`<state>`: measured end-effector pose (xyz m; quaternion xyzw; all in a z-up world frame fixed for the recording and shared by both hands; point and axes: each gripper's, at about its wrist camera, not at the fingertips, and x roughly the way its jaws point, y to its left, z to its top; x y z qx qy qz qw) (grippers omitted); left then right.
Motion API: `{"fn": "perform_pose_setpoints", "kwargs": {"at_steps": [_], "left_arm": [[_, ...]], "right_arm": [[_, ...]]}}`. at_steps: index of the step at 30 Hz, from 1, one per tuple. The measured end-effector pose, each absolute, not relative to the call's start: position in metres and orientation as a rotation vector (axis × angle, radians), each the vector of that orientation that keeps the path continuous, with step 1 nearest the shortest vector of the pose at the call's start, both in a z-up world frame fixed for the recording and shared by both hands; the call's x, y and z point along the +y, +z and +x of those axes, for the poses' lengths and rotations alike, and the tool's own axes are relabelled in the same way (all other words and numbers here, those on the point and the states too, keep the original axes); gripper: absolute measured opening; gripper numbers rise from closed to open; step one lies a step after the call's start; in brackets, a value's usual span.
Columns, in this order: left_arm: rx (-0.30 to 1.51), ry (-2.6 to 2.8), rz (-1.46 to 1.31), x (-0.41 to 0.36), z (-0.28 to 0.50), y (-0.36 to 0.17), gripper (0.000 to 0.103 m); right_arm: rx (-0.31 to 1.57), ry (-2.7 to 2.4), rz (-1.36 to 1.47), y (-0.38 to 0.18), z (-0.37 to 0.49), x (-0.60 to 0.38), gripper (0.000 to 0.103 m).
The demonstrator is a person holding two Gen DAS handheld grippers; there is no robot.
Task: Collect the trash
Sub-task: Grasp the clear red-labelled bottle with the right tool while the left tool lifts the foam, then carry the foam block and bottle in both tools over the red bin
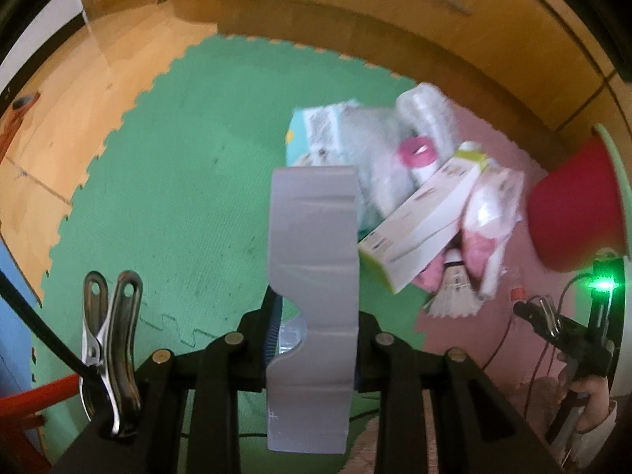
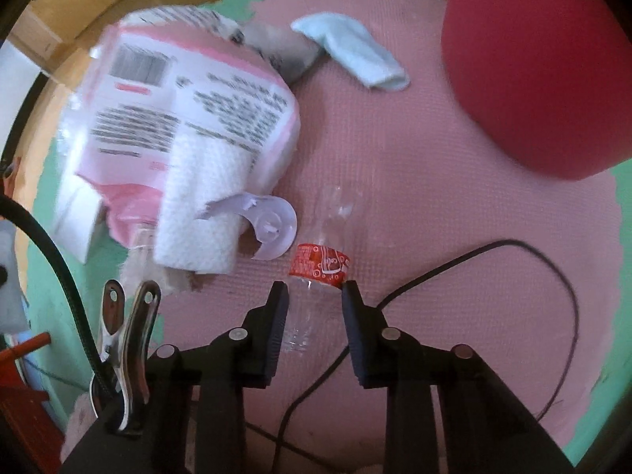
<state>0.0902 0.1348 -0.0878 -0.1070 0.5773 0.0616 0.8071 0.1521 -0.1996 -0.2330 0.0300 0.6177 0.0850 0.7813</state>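
Observation:
My left gripper (image 1: 312,316) is shut on a flat grey plastic piece (image 1: 312,276) with notched edges, held upright above the green mat. Beyond it lies a heap of trash: a white and lime carton (image 1: 418,221), clear plastic wrapping (image 1: 379,154), a pink-capped bottle (image 1: 418,154) and a shuttlecock (image 1: 454,292). My right gripper (image 2: 314,292) is open, its fingers either side of a clear plastic bottle with a red label (image 2: 320,264) lying on the pink mat. A pink and white tissue-roll pack (image 2: 189,126) lies to its left. The right gripper also shows at the right edge of the left wrist view (image 1: 553,324).
A red bin (image 2: 541,67) lies on its side at the right; it also shows in the left wrist view (image 1: 572,205). A pale blue sock (image 2: 355,51) and a torn clear lid (image 2: 268,229) lie on the pink mat. A black cable (image 2: 513,260) loops across it. Wooden cabinets (image 1: 355,12) stand behind.

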Motion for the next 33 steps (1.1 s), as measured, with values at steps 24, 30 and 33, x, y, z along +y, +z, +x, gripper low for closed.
{"fn": "perform_pose_setpoints", "kwargs": {"at_steps": [24,30,33], "left_arm": [[0.993,-0.169,-0.067,-0.016,0.131,0.084,0.029],[0.971,-0.262,-0.008,-0.069,0.143,0.113,0.029],[0.97,-0.321,0.0,-0.096,0.152,0.119,0.029]], "right_arm": [[0.876,0.275,0.089,-0.006,0.067,-0.279,0.029],[0.817,0.241,0.111,0.035,0.064,-0.312,0.029],[0.8,0.212,0.126,0.053,0.071,-0.331,0.029]]}}
